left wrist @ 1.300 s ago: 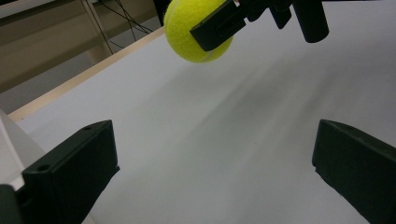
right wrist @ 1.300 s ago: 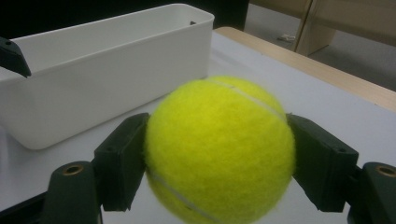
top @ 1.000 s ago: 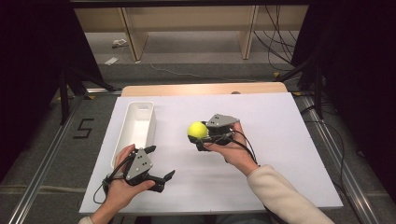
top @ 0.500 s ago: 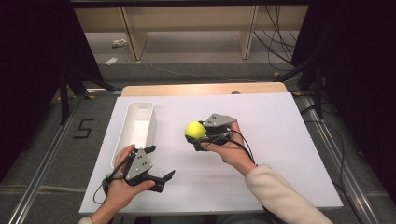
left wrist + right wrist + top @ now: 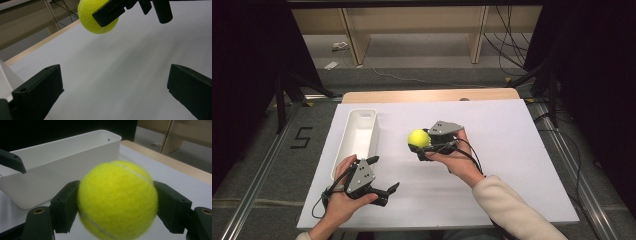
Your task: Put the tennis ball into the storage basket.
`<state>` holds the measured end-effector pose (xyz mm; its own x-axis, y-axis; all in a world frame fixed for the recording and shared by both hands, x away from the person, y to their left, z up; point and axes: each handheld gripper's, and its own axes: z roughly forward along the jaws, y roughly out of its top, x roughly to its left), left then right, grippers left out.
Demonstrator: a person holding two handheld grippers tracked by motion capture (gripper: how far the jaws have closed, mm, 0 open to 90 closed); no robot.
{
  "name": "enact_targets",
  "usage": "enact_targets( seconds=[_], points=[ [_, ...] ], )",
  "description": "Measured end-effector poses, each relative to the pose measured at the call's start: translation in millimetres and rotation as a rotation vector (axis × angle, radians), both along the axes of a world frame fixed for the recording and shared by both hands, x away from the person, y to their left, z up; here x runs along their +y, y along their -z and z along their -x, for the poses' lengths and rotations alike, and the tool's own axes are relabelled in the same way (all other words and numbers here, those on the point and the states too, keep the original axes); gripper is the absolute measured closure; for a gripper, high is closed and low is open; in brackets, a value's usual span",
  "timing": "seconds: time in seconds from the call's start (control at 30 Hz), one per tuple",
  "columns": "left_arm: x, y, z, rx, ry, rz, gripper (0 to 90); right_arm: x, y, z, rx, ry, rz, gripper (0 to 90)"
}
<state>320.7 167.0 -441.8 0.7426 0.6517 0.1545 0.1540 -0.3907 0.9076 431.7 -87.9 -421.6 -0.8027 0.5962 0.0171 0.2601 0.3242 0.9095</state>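
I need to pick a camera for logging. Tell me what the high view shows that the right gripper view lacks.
High view: both hands, the left claw open near the table's front edge, and the floor around. Right gripper view: the right claw pressing both sides of the tennis ball close up, seam visible. Both: ball, white bin, table.

The right tongs [image 5: 418,146] sit near the middle of the high view, held from behind by the right hand [image 5: 457,160], the sleeved forearm slanting in from the lower right. Their jaws are closed in on something between them. The left tongs [image 5: 384,175] lie low at the near left, gripped by the left hand [image 5: 343,202], jaws spread wide apart and holding nothing.
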Motion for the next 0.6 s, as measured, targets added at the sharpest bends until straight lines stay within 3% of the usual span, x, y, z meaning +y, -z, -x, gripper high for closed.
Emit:
enact_targets(
  seconds=[0.6],
  points=[
    [-0.1, 0.0, 0.1, 0.000, 0.000, 0.000, 0.0, 9.5, -2.7, -0.9, -0.007, -0.017, -0.011, 26.6]
  ],
)
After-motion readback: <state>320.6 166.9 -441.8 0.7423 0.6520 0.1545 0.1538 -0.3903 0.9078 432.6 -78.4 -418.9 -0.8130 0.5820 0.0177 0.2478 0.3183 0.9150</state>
